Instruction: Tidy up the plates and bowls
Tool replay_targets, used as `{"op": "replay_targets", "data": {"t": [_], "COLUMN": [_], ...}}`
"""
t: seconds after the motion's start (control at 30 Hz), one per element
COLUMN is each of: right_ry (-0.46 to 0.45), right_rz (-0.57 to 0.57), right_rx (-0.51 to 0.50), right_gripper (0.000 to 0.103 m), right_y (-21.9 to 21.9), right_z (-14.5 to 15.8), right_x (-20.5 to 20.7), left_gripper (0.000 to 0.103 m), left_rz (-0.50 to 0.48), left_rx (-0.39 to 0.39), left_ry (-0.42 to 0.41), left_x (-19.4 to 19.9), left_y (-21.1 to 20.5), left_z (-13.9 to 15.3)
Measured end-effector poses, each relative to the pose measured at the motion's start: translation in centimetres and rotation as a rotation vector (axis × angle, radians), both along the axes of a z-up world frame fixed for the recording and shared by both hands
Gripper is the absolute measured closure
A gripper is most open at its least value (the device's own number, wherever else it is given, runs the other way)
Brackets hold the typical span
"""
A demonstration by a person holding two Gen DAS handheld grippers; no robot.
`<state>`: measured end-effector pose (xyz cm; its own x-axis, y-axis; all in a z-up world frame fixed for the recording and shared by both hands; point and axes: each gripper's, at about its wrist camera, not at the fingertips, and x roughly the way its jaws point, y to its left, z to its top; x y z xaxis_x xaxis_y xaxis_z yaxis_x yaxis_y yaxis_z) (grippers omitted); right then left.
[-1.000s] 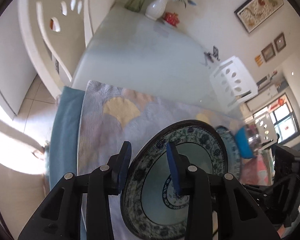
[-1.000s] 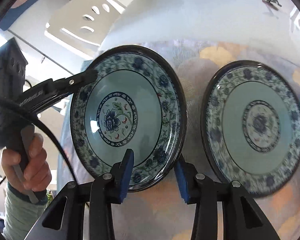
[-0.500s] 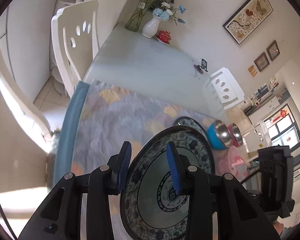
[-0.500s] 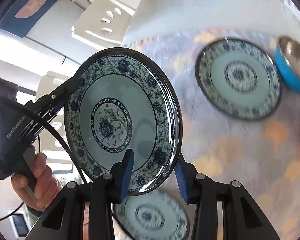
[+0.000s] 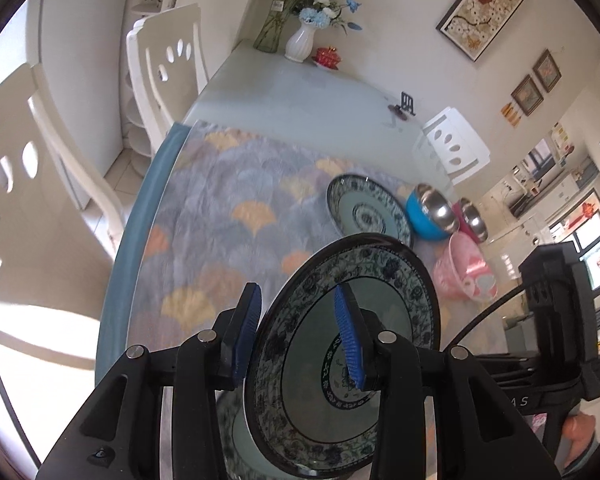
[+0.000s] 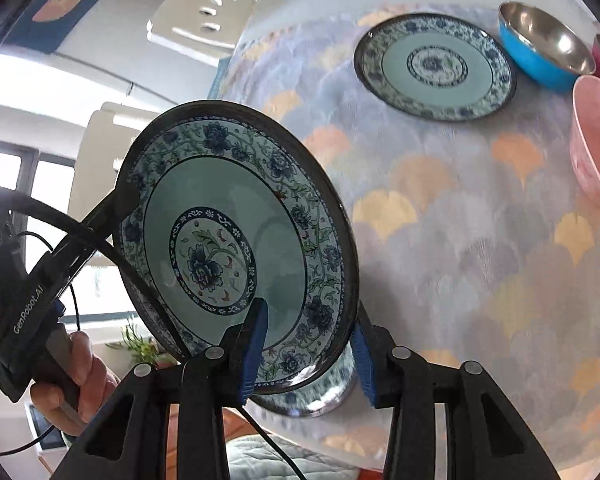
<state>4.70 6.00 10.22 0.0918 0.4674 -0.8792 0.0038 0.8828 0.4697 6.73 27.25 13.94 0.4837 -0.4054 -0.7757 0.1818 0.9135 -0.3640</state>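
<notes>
Both grippers hold one blue-patterned plate [image 6: 236, 248] by opposite rim sections, tilted and raised above the near edge of the tablecloth [image 5: 228, 216]. The left gripper [image 5: 296, 336] has its fingers narrow, pads clamped across the rim. The right gripper [image 6: 308, 348] likewise grips the rim between narrow fingers. A second plate [image 6: 308, 396] lies on the cloth directly beneath the raised one. A third plate [image 6: 434, 66] lies flat toward the far right corner, just beside a blue bowl [image 6: 544, 46], a red bowl [image 5: 472, 222] and a pink bowl [image 6: 598, 140]. A hand [image 6: 76, 380] holds the left gripper's handle.
</notes>
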Motion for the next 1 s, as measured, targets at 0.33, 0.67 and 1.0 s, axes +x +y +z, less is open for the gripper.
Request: {"op": "replay_targets", "data": {"t": [0.33, 0.67, 1.0], "right_ry": [0.034, 0.054, 0.043], "right_rz": [0.057, 0.091, 0.092], "right_rx": [-0.058, -0.116, -0.167], "right_gripper": [0.062, 0.062, 0.062], "right_y": [1.2, 2.9, 4.4], "right_z": [-2.1, -4.6, -6.3], "right_x": [-2.8, -3.2, -2.6], "left_gripper": [0.069, 0.069, 0.069], "left_rz": [0.044, 0.087, 0.096], "left_rx": [0.033, 0.043, 0.042], "left_ry": [0.092, 0.159, 0.198], "left_x": [-4.5, -6.6, -7.0], "left_y": [0.9, 1.8, 2.2], "left_z": [-3.8, -6.9, -8.7]}}
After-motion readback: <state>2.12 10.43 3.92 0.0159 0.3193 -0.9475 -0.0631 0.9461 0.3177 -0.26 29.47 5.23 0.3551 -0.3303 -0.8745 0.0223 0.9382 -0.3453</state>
